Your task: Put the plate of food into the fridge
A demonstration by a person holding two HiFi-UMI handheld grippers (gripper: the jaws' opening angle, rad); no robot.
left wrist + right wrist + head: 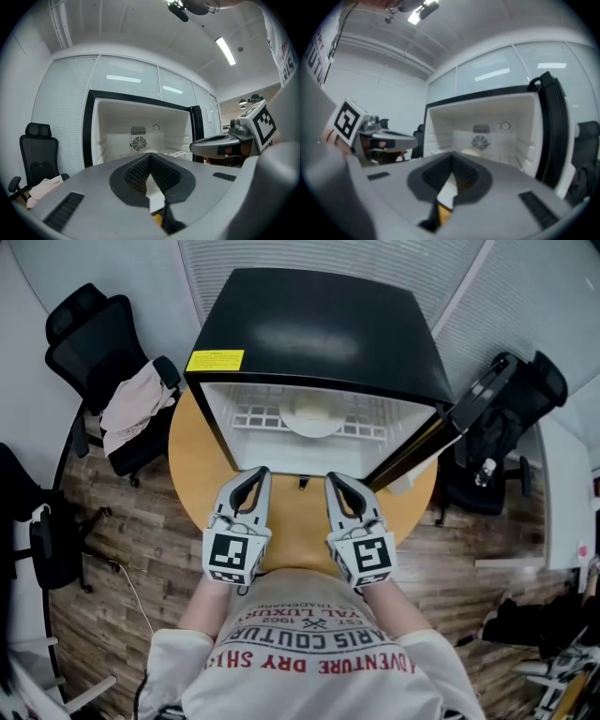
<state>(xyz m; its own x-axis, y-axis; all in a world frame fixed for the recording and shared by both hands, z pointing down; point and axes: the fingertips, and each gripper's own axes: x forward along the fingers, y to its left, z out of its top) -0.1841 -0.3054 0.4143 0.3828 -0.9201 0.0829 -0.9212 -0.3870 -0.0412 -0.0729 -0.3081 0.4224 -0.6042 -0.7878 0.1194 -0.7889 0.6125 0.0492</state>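
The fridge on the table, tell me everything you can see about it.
The small black box-shaped fridge stands upright on the round wooden table. Its smooth top carries a yellow label at the front left corner. The black door is swung open to the right. The white, plastic-looking interior holds a white wire shelf bearing a white plate of pale food. A round fan vent and a dial sit on the back wall.

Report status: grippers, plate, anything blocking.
Left gripper and right gripper both shut, empty, in front of the fridge. Plate sits on the wire shelf inside. Door open; nothing in the way.
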